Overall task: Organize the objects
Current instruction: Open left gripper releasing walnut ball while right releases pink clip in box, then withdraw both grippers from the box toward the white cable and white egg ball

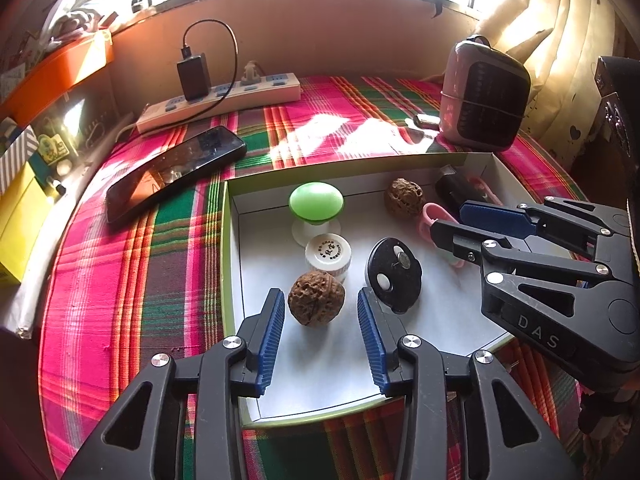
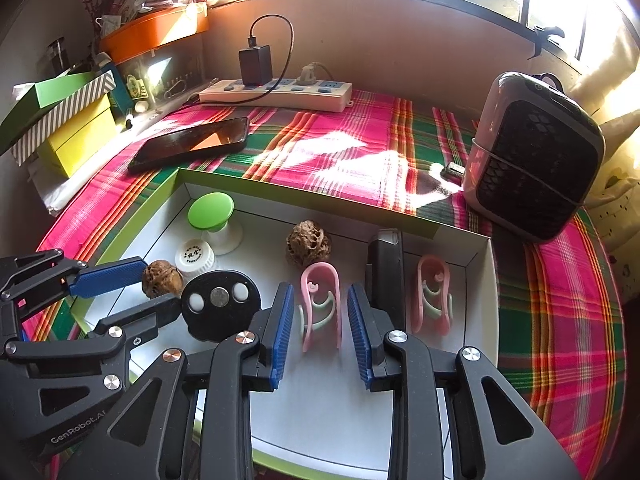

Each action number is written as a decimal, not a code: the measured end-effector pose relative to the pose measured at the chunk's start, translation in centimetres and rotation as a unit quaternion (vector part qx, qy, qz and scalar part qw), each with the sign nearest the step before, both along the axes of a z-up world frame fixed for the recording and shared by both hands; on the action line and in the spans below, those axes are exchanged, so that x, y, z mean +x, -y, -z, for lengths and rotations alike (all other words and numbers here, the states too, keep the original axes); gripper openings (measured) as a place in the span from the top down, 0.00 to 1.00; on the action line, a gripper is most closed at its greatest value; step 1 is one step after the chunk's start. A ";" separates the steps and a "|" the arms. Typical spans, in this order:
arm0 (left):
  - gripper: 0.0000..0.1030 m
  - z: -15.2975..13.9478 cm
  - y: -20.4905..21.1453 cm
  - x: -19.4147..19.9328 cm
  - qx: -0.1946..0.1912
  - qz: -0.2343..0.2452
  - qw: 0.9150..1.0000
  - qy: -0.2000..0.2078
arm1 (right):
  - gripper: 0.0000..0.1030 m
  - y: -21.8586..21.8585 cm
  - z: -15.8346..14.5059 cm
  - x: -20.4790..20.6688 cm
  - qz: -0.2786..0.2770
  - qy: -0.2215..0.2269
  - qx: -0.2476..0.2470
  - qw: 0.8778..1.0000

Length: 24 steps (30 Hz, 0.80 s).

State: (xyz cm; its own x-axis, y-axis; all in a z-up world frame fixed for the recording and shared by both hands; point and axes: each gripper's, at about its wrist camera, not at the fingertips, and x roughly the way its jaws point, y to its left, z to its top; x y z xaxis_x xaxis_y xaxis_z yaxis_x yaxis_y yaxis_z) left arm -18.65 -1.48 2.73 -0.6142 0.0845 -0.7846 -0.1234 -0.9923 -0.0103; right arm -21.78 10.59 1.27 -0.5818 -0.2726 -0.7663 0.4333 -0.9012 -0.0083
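Note:
A shallow white box with a green rim [image 1: 230, 240] [image 2: 486, 280] lies on the plaid cloth. In it are two walnuts [image 1: 316, 298] [image 1: 404, 196], a green-topped knob [image 1: 316, 200], a white round jar [image 1: 328, 256], a black disc [image 1: 394, 274], a black block [image 2: 386, 268] and two pink clips [image 2: 320, 304] [image 2: 434, 294]. My left gripper [image 1: 322, 316] is open, its fingers either side of the near walnut [image 2: 162, 279]. My right gripper [image 2: 316, 312] is open, its fingers either side of the near pink clip.
A black phone [image 1: 176, 168] and a white power strip [image 1: 220, 100] with a charger lie behind the box. A small heater [image 1: 484, 96] stands at the back right. Yellow and orange boxes [image 2: 80, 136] are stacked at the left.

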 end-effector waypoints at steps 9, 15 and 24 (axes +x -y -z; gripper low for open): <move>0.63 -0.9 0.3 1.1 0.003 -0.004 1.000 -0.011 | 0.61 -0.7 -0.8 1.1 0.009 -0.005 -0.013 1.000; 0.63 -1.5 0.5 2.0 0.009 -0.006 1.000 -0.017 | 0.60 -1.2 -1.6 2.4 0.012 -0.019 -0.019 1.000; 0.63 -2.4 1.3 4.0 0.026 -0.017 0.999 -0.029 | 0.60 -2.3 -2.6 5.1 0.020 -0.031 -0.037 0.999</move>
